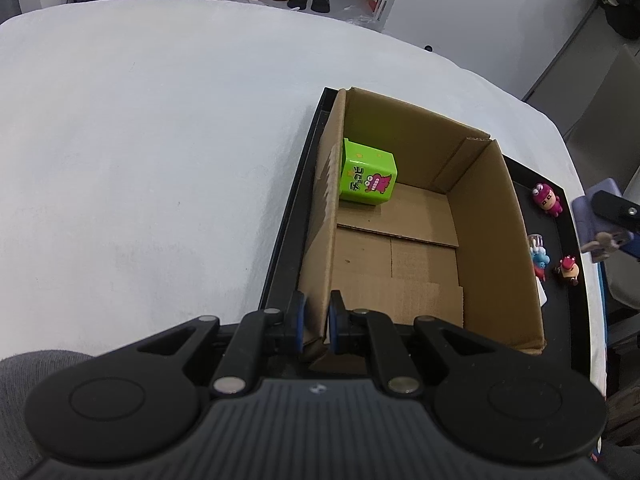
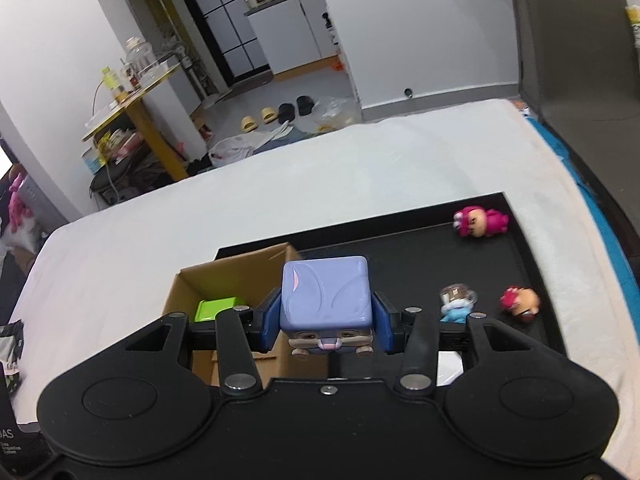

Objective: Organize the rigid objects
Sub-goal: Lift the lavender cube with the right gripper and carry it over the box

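Left wrist view: your left gripper (image 1: 317, 322) is pinching the near left wall of the box (image 1: 486, 216), one pad on either side of the cardboard. The box sits on a black tray (image 1: 298, 208) on the white-covered surface (image 1: 140, 160). Inside, a green cube (image 1: 368, 174) with a pink dino print leans against the left wall, towards the far end. On the tray right of the box you've got three little figures: a pink one (image 1: 549, 199) further back, a blue one (image 1: 539, 258) tight by the box wall, and a red one (image 1: 568, 270) beside it. The right gripper's tip shows at the right edge (blurry, so hard to read there).

Right wrist view: your right gripper (image 2: 326, 322) is clamped on a purple cube (image 2: 325, 294), a rabbit-faced block with its face turned towards the camera, held up above the box's (image 2: 240, 276) right wall. The green cube (image 2: 216, 307) peeks out inside. On the tray (image 2: 400, 248), the pink figure (image 2: 480, 220) lies far right, the blue one (image 2: 456, 304) and red one (image 2: 520, 304) nearer.
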